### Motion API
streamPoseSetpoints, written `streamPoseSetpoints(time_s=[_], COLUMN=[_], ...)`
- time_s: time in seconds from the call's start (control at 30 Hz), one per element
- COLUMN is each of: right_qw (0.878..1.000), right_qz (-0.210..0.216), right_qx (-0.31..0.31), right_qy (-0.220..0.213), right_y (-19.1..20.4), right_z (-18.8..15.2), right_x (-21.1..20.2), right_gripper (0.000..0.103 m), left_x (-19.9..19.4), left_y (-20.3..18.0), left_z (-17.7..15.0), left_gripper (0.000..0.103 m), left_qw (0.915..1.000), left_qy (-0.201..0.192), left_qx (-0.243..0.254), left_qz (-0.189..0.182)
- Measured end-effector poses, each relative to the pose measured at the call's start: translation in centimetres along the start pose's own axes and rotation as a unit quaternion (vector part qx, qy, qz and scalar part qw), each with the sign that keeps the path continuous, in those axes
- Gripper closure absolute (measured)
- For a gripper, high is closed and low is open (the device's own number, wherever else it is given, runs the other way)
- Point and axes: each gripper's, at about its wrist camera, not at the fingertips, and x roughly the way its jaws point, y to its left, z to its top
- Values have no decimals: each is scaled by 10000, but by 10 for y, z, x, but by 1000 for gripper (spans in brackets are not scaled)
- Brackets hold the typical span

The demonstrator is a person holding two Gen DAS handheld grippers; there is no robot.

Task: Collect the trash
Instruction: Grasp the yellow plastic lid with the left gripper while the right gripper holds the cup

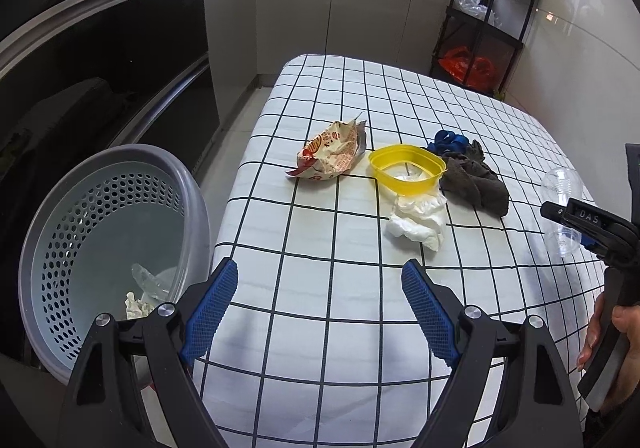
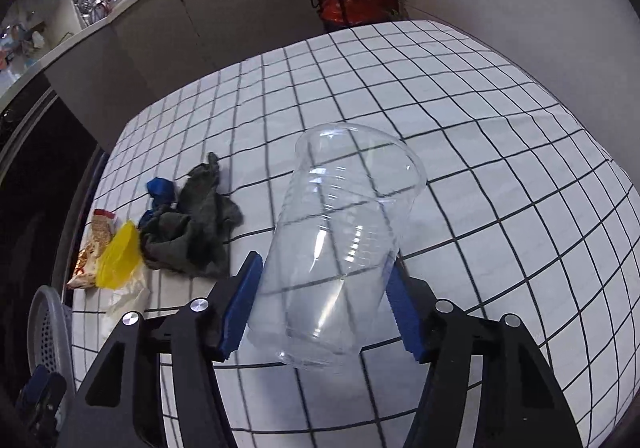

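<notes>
The left claw (image 1: 320, 316) hangs with its blue-padded fingers (image 1: 212, 312) spread wide, nothing between them. The right claw (image 2: 322, 308) has its blue pads (image 2: 242, 312) pressed against both sides of a clear plastic cup (image 2: 340, 244), holding it tilted. In the left wrist view, the person's right hand (image 1: 612, 344) wraps that claw's handle.

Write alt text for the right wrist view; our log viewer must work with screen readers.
The right gripper holds a clear plastic cup between blue fingers, above a grid-patterned tablecloth. To the left lie a dark cloth, a yellow bowl and a wrapper, with a grey bin at the table's edge.
</notes>
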Motion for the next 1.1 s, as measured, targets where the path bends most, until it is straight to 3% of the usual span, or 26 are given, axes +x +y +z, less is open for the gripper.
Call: streamPoseSetpoints(time_s=[0.17,0.3,0.5,0.8,1.1], right_qw=[9983,9964,9948,9938,9943], right_qz=[499,737,953,1067,1026], right_qx=[-267,-319,-222,-95,-96], right_qy=[-169,-257,-284,-286,-276], right_y=[26,32,26,16,12], right_z=[-5,0,8,12,16], right_x=[-21,-31,-39,-40,-37], right_gripper=[43,43,43,43,43], left_x=[-1,-5,11,56,88], left_y=[8,0,-19,-54,-77], left_z=[-1,1,18,52,61], left_gripper=[21,21,17,15,15], left_qw=[9997,9998,9993,9997,9992], left_qy=[83,-89,-119,22,246], left_qx=[-192,28,247,231,315], left_qz=[-83,184,236,-16,-63])
